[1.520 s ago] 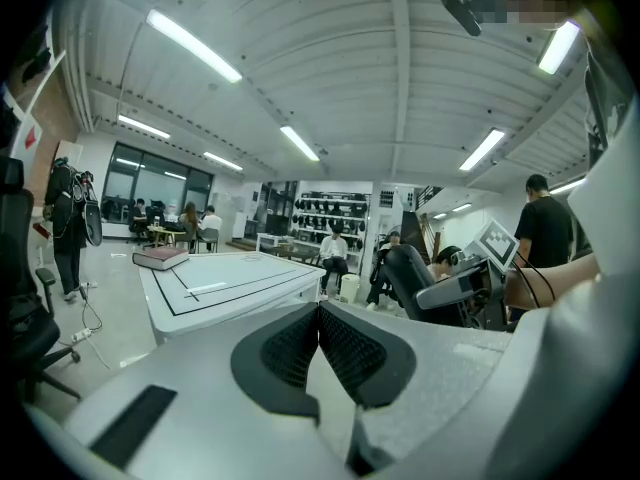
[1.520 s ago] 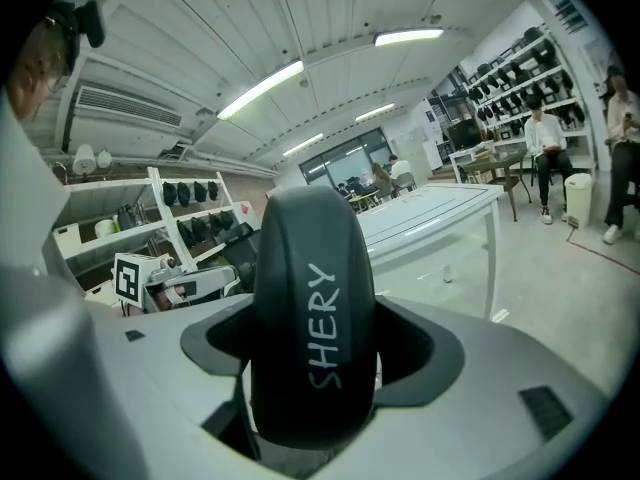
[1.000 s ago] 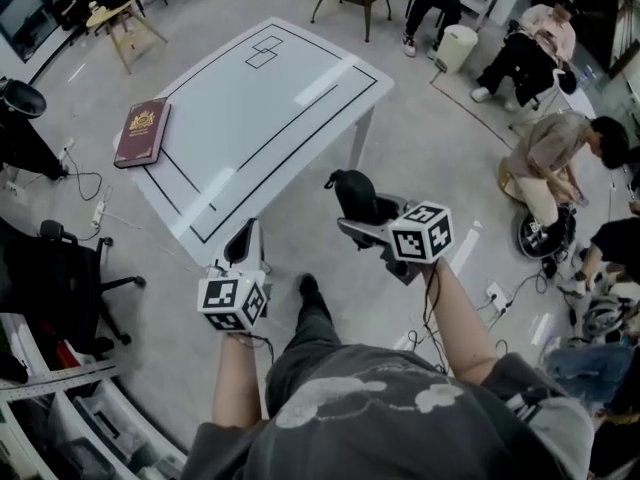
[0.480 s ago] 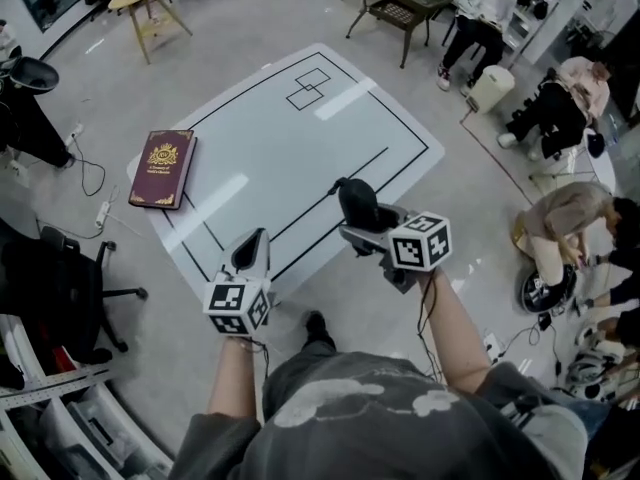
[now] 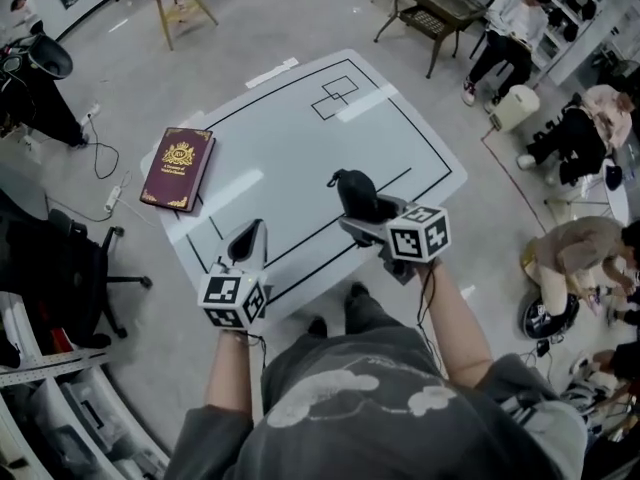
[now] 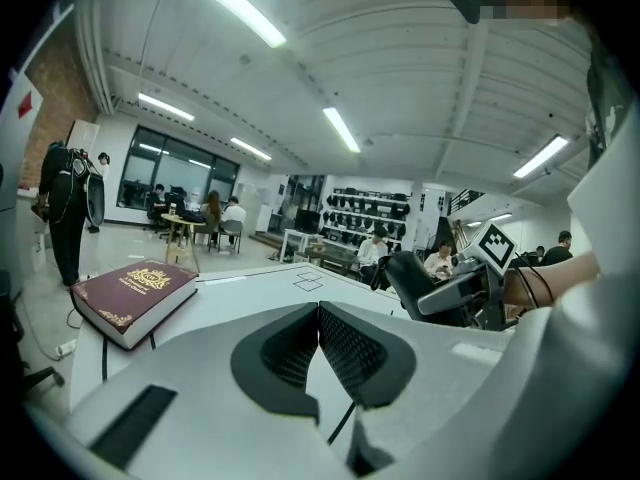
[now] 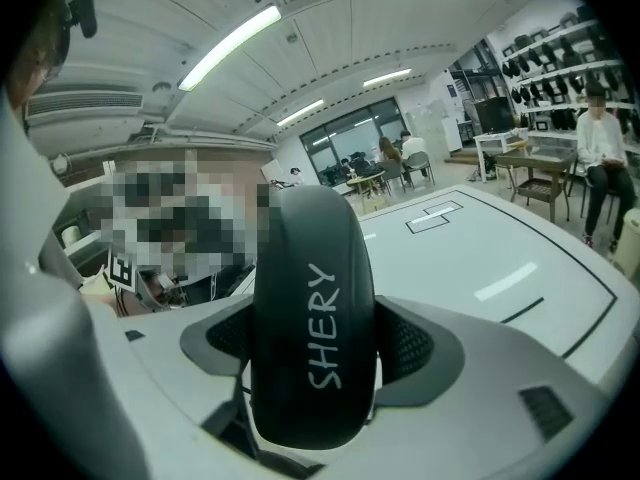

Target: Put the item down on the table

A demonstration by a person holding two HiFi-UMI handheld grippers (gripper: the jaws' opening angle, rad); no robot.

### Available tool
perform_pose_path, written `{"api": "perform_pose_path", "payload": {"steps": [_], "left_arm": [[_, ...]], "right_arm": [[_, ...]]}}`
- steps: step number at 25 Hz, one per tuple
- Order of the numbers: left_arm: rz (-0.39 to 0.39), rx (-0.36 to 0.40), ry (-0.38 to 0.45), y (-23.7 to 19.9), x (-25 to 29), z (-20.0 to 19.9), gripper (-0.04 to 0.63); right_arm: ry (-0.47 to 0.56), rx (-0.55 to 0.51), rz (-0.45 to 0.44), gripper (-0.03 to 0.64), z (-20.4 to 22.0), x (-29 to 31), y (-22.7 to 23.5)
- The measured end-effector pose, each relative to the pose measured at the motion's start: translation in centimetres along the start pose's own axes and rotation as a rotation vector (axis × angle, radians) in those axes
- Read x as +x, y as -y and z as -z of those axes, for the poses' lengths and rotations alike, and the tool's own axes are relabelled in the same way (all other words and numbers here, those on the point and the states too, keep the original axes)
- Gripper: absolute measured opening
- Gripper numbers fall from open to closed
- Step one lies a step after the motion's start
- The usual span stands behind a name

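White, glossy table (image 5: pixel 300 133) ruled with black lines and two small overlapping rectangles at the far end, laid out whole only in the head view. Grey floor (image 5: pixel 120 58) around it, with seated people along the room's edges.

Dark red hardback book (image 5: pixel 178 168) with a gold crest, lying flat at the table's left edge. A plain cover in the head view, but a thick block with pale page edges in the left gripper view.

Left gripper (image 5: pixel 248 240) above the table's near left corner. Jaws pressed together in its own view, dark ribbed pads meeting, nothing between them.

Right gripper (image 5: pixel 366 214) to the right of it, above the table's near edge. Jaws spread wide and clamped on both sides of a black rounded item (image 5: pixel 353 192), which stands upright between the pads and is held up off the table. Only a dark lump in the head view. White lettering "SHERY" along its smooth curved back, readable only in the right gripper view.
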State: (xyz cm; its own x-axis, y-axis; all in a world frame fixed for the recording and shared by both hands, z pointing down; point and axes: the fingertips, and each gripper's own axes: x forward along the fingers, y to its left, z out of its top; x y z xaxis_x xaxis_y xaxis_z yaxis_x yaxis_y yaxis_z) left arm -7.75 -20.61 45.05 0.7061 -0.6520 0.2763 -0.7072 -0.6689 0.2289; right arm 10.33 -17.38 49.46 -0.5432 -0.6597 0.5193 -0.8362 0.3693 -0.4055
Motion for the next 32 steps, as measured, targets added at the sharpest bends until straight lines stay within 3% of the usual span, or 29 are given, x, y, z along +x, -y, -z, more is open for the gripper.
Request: {"api": "perform_pose_path", "payload": {"steps": [5,8,19,32], "left_arm": [[-0.095,0.022,0.001,-1.8,1.7,-1.0,0.003],[-0.177,-0.004,0.011,-3.5,3.3,-1.7,0.003],[-0.394,-0.036,-0.014,-6.1,10.6,-4.5,0.003],[-0.489,-0.079,-0.023,-12.5,16.2,-7.0,0.003]], "right_arm": [[-0.043,-0.072,-0.079,0.342,-2.6,3.2,2.2],[-0.081,-0.147,-0.135,0.342,-4.7,5.5,3.7],[-0.299,-0.596,-0.247,0.342,-12.9,13.8,11.6],[-0.516,-1.089,-0.390,0.341,-17.0,27.3,13.5]]}}
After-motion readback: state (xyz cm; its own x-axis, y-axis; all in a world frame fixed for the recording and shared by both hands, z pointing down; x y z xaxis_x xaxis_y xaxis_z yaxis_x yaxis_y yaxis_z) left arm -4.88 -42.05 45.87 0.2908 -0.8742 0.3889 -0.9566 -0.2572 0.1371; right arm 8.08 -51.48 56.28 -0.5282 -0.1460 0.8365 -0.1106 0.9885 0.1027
